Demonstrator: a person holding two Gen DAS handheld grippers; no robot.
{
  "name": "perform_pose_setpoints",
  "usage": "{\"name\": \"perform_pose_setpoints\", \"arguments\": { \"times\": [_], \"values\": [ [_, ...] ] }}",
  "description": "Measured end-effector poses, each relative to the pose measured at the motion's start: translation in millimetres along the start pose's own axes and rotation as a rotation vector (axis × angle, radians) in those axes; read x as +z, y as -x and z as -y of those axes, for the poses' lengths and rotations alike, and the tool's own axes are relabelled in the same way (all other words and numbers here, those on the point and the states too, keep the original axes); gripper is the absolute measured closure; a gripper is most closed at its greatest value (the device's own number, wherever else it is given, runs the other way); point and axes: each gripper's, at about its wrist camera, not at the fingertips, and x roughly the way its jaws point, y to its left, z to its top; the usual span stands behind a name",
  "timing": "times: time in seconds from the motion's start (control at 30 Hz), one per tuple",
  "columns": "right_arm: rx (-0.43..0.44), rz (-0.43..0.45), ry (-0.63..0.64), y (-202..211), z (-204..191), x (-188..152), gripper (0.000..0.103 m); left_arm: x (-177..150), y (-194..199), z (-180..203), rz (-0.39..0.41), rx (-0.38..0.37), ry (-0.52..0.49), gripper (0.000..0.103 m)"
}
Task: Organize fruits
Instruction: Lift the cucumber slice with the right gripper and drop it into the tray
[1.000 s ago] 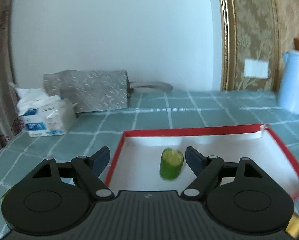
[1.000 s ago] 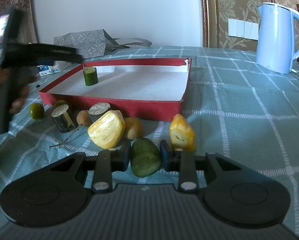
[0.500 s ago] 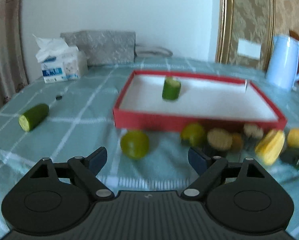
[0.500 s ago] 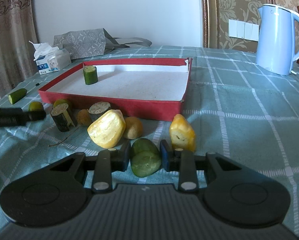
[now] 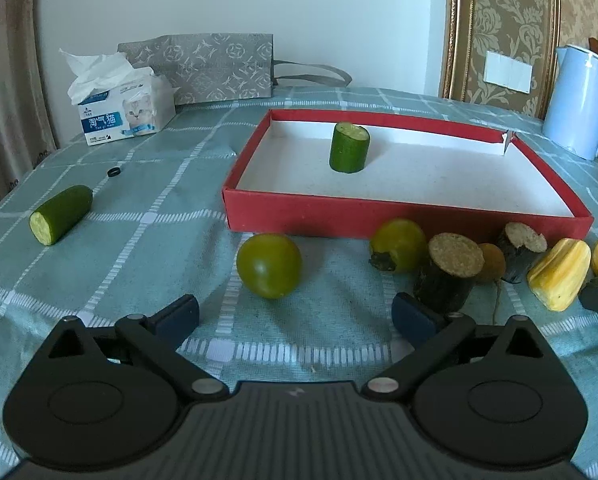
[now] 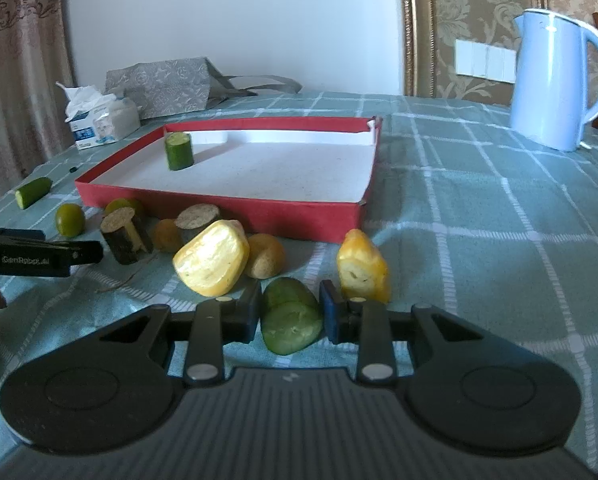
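On the far left of the table a cucumber half (image 5: 61, 214) lies on its side, its cut end facing the near left, well apart from both tongs. Behind it stands a tissue box (image 5: 125, 118) with a cat picture and blue Chinese writing that is too small for me to read for sure.

The left gripper (image 5: 295, 316) has just been opening and now its jaws stand wide with nothing between them. A round green fruit (image 5: 269, 265) sits on the cloth right ahead of them, a bit left of the middle. It is round, so no side is long. The left hand is the nearer one to it.

The red tray (image 5: 399, 220) lies beyond, with one cucumber piece (image 5: 349, 147) standing up inside.

To the right, the right gripper (image 6: 291, 312) is clenched on a green cucumber slice (image 6: 291, 322), low by the cloth. The left tool's side reads "GenRobot.ai".
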Motion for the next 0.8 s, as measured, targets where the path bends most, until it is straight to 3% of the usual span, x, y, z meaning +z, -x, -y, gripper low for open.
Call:
{"name": "perform_pose_setpoints", "arguments": {
  "times": [0.27, 0.53, 0.8],
  "values": [
    [0.003, 0.025, -0.011, 5.8, -0.6, 15.6, 0.074, 0.3, -0.4, -0.5, 0.0, 0.0, 0.0, 0.0],
    [-0.035, 0.099, 0.115, -20.6, -24.6, 74.8, 0.074, 0.3, -0.3, -0.6, 0.0, -0.001, 0.001, 0.0],
    [-0.023, -0.037, 0.102, -101.9, -37.1, 113.3, 0.074, 0.3, -0.2, -0.4, 0.0, 0.0, 0.0, 0.0]
  ]
}}
